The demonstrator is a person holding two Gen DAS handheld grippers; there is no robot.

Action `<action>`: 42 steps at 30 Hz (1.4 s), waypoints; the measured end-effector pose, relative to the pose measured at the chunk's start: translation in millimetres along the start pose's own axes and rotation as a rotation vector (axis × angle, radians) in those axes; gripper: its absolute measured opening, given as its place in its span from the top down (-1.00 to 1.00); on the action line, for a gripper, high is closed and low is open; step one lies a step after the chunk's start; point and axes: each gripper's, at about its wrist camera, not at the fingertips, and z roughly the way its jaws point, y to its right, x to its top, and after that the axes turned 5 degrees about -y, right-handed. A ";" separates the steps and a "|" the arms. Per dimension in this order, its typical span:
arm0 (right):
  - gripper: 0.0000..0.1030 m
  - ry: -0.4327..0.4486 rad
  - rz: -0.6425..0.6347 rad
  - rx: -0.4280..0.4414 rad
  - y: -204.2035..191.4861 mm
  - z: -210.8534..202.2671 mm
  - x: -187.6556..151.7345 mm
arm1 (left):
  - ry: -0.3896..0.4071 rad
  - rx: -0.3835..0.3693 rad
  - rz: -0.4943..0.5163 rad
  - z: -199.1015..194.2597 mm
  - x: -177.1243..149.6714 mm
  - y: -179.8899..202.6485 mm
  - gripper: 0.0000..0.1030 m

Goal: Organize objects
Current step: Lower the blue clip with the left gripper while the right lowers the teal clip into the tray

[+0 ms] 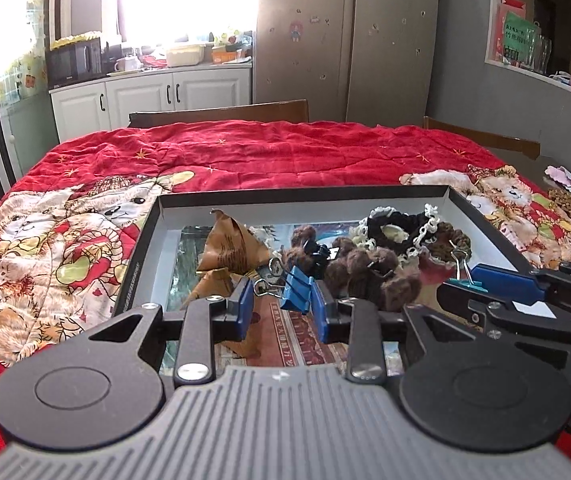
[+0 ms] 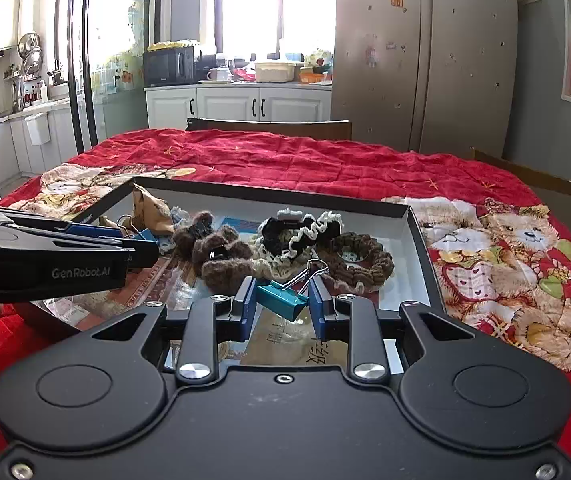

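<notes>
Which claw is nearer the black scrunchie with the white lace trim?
Right. The right claw, holding a teal clip, sits just below the scrunchie; the left claw is further off to its left.

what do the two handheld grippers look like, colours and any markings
Both are black plastic with a wide body bearing two round discs, silver screws and two linkage arms ending in blue finger pads. The left gripper has a grey ribbed plate nearest its camera; the right gripper has a smooth black one. Seen side-on from the right wrist, the left gripper's arm carries white "GenRobot.AI" lettering. No cables or sleeves show.
</notes>
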 end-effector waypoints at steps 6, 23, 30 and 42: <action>0.49 -0.029 0.003 0.000 2.2 9.8 -2.6 | -0.019 0.002 0.018 6.6 -2.6 2.7 0.32; 0.48 -0.079 0.008 0.002 5.2 24.5 -7.2 | -0.059 0.008 0.058 17.3 -7.9 6.6 0.32; 0.48 -0.090 0.015 0.000 7.0 27.8 -7.7 | -0.075 0.011 0.064 21.5 -8.9 7.0 0.32; 0.48 -0.094 0.014 0.004 6.7 29.2 -7.7 | -0.076 0.022 0.081 21.6 -9.2 9.6 0.32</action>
